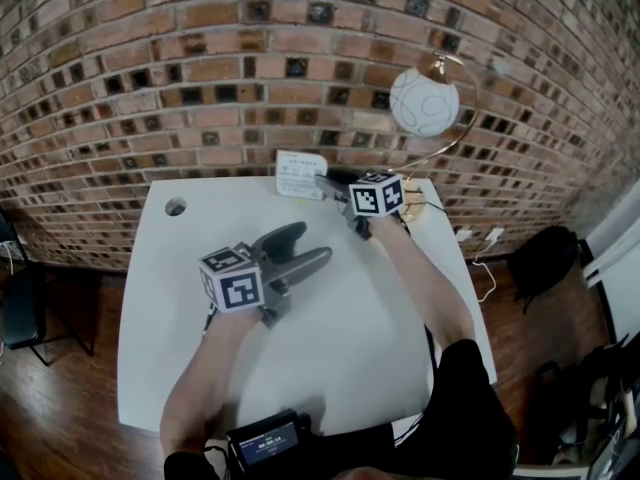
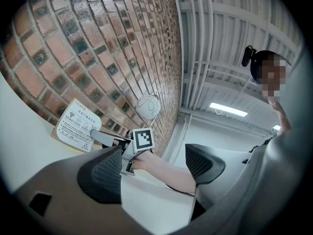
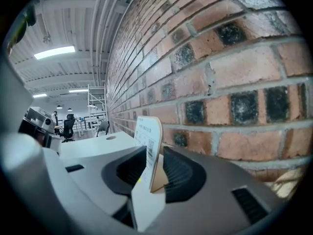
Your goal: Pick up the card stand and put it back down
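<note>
Card stand (image 1: 298, 176) upright, back to wall (image 1: 200, 88)

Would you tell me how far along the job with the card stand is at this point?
Done: the card stand stands upright on the table by the brick wall. In hand: the right gripper has its jaws apart around it, pads not pressing. Left: probably only backing that gripper away, though these views cannot say whether the lift has already happened. The left gripper is open and empty.

White printed card stand (image 1: 299, 176) sits upright on the table (image 1: 180, 308).
</note>
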The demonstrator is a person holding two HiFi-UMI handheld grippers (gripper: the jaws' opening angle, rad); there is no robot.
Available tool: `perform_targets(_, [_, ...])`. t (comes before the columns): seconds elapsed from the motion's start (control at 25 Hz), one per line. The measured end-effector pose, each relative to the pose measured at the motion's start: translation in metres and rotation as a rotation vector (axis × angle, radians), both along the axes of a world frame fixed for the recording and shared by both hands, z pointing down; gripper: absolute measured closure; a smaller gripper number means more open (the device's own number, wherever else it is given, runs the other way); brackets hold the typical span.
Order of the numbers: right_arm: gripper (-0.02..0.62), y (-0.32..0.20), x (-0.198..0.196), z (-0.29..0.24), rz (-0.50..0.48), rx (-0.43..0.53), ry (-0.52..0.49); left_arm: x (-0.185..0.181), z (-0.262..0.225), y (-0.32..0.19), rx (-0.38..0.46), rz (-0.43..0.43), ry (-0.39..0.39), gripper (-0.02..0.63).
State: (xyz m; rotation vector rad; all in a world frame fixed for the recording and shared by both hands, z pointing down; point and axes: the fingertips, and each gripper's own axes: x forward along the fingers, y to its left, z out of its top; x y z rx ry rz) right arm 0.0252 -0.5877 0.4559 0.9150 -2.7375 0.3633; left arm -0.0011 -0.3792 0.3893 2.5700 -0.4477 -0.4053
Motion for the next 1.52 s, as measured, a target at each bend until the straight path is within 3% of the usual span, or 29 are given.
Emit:
perform_targets(0.32, [0.459, 0.005, 0.014, 0.011, 0.05, -0.024, 0.091, 0.0, 0.001, 0.0, 0.002, 0.0, -0.002, 0.209])
perform_targets(0.64, [0.459, -0.006, 0.019, 0.011, 0.098, -0.034, 0.08, 0.0, 0.0, 0.001, 0.001, 0.001, 0.004, 0.209])
perform_targets(1.52, [0.46, -0.004, 0.018, 0.013, 0.095, -0.057, 0.066, -0.001, 0.001, -0.001, -0.003, 0.0, 0.0, 0.208])
